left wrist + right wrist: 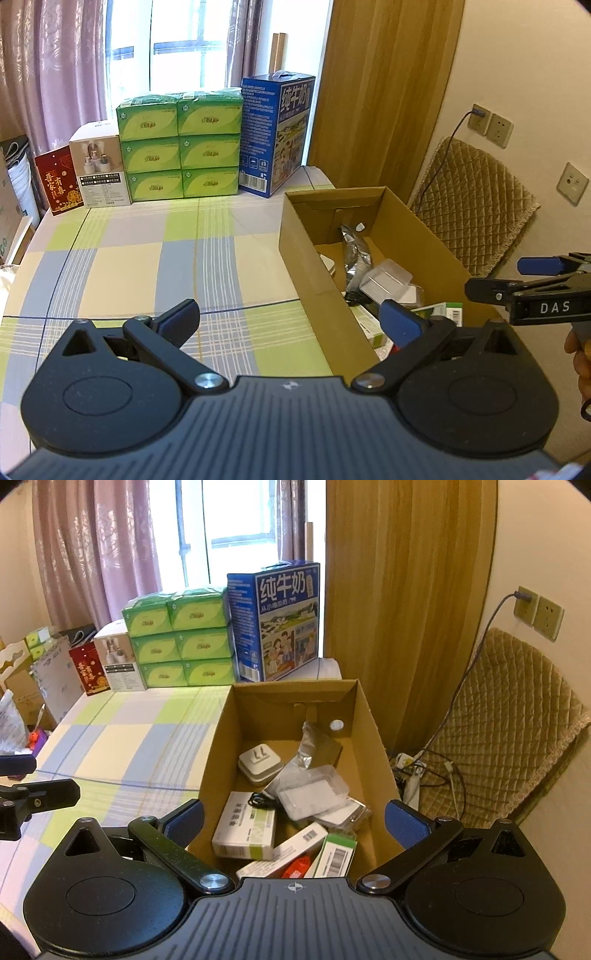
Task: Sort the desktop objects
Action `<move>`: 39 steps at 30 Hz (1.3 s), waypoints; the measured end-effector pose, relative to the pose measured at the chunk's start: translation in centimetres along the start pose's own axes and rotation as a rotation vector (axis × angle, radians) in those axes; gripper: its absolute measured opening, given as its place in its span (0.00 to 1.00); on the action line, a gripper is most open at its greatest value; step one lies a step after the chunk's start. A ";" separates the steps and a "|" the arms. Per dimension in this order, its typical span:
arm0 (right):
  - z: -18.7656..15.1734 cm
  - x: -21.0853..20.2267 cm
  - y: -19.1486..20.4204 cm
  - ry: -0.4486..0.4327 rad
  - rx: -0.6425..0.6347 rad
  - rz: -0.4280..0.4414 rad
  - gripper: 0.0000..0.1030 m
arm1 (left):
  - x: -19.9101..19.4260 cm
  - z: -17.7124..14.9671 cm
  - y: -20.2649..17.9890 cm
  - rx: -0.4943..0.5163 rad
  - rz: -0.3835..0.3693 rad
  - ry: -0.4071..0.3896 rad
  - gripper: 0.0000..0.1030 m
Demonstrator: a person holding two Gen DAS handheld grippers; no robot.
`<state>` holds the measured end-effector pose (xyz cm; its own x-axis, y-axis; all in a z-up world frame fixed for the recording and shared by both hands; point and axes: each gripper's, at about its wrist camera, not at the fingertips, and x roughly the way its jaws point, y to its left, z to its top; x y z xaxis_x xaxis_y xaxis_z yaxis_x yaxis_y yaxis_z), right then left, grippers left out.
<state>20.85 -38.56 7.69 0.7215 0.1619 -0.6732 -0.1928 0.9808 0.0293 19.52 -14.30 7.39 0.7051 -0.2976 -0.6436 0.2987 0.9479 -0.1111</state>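
Both claws are up and idle over the checked pastel cloth surface (147, 258), and the action is all at the open brown cardboard box (218, 738). The right claw (293, 821) hangs right above the box's near end, jaws spread wide, nothing between them. The left claw (291, 319) sits just to the left of the box wall, also wide open and empty.

Inside the box it's a heap: a white square plug adapter (260, 764) towards the back, a crumpled silver foil pouch (314, 753) beside it, a clear plastic case (314, 794) lying on top, a white-and-green medicine carton (245, 825) at the near left, a second carton with a barcode (338, 853) at the near right, and a small red item (297, 867) half hidden under the claw body.

The cloth near the claws looks bare, so my read is that most of the sorting is done, or else a pick out of the box comes next. For a clean pick, drop straight down on the top-lying clear case, square the jaws across its short sides, and steer clear of the black cable (262, 799) tangled beside it.
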 end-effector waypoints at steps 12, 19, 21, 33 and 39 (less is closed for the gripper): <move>-1.8 -3.2 0.1 -0.005 0.026 -0.001 0.98 | -2.4 -1.7 0.2 -0.039 -0.008 -0.002 0.98; -3.0 -5.0 0.2 -0.015 0.044 0.003 0.98 | -3.8 -2.8 -0.3 -0.041 -0.016 -0.001 0.99; -3.2 -5.5 0.3 -0.017 0.042 -0.001 0.98 | -4.1 -3.1 -0.4 -0.043 -0.014 -0.003 0.99; -4.5 -7.5 0.4 -0.028 0.060 -0.002 0.98 | -5.7 -4.8 -0.8 -0.036 -0.009 0.003 0.99; -5.2 -8.1 0.5 -0.019 0.060 -0.008 0.98 | -6.2 -4.9 -0.7 -0.029 0.008 -0.006 0.99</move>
<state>11.44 -39.97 9.29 0.7353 0.1552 -0.6597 -0.1472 0.9868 0.0681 11.78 -12.54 7.70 0.7115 -0.2908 -0.6397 0.2743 0.9531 -0.1282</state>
